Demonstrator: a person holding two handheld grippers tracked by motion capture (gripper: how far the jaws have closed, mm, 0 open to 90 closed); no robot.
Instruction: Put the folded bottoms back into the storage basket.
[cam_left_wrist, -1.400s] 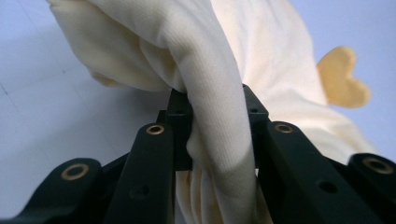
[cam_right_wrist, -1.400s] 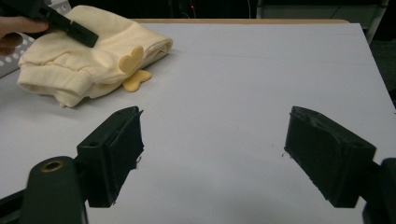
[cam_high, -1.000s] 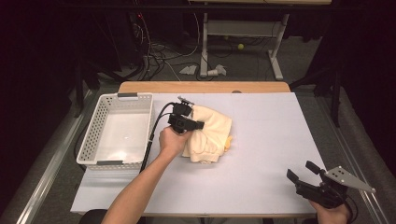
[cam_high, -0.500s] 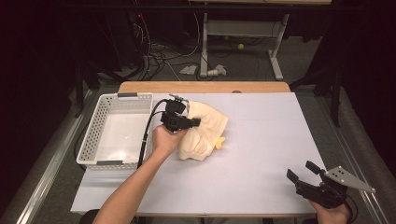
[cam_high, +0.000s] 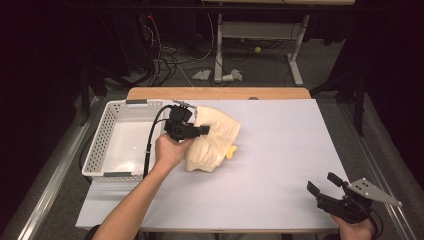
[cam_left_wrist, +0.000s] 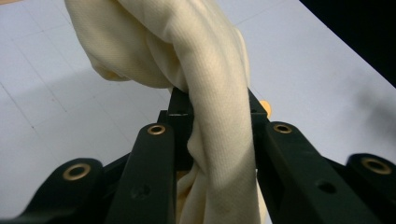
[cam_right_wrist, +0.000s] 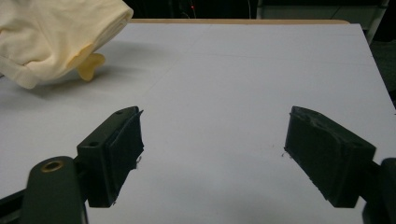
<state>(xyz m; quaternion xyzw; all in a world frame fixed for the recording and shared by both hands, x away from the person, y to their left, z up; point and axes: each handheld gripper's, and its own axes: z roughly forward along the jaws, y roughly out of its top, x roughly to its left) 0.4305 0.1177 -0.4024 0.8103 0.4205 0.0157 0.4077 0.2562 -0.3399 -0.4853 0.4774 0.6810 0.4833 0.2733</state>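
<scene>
There is one cream cloth (cam_high: 215, 140), bunched up, with one small yellow piece (cam_high: 231, 152) poking out beside it; whether that piece belongs to the cloth is hard to tell. One white basket (cam_high: 100, 145) stands on the one surface (cam_high: 280, 165). Two tongs are counted: the left tongs (cam_high: 202, 130) and the right tongs (cam_high: 322, 183). On the floor beyond lies one small yellow-green ball (cam_high: 258, 49).

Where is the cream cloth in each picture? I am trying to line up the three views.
High view: the cream cloth sits left of centre, beside the white basket.
Left gripper view: the cloth runs up the middle.
Right gripper view: the cloth is at top left.
Shared landmark: the white tabletop.
</scene>
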